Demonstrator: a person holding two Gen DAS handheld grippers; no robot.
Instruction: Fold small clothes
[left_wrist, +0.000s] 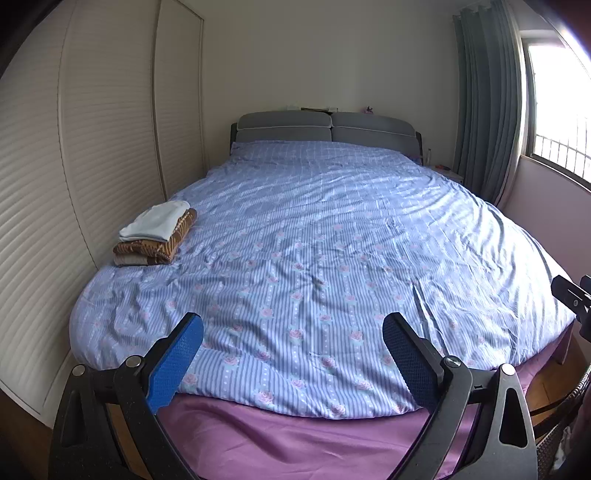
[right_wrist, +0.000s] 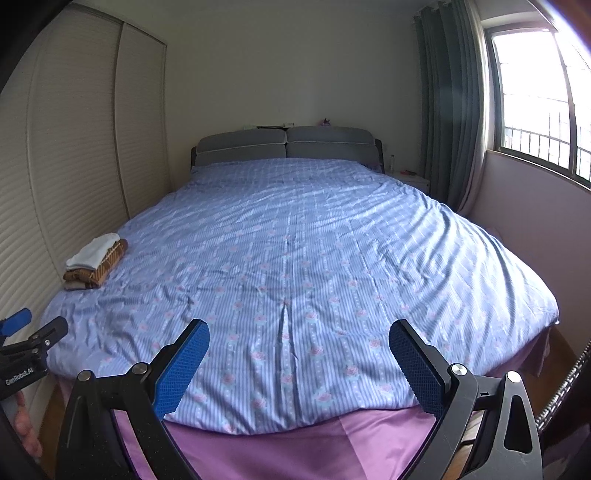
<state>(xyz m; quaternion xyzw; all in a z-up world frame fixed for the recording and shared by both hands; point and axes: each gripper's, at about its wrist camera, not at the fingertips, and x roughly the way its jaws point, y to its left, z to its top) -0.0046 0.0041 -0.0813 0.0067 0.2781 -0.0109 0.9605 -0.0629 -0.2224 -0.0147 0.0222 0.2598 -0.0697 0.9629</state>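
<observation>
A stack of folded clothes (left_wrist: 157, 232), white on top of brown patterned pieces, lies near the left edge of the bed; it also shows in the right wrist view (right_wrist: 96, 260). My left gripper (left_wrist: 293, 332) is open and empty, held above the foot of the bed. My right gripper (right_wrist: 299, 336) is open and empty, also above the foot end. The left gripper shows at the left edge of the right wrist view (right_wrist: 22, 332). Part of the right gripper shows at the right edge of the left wrist view (left_wrist: 572, 299). No loose garment is in view.
A blue striped floral duvet (left_wrist: 314, 240) covers the bed over a purple sheet (left_wrist: 295, 443). A grey headboard (left_wrist: 325, 127) stands at the far end. White louvred wardrobe doors (left_wrist: 74, 147) run along the left. Curtains (left_wrist: 487, 103) and a window are on the right.
</observation>
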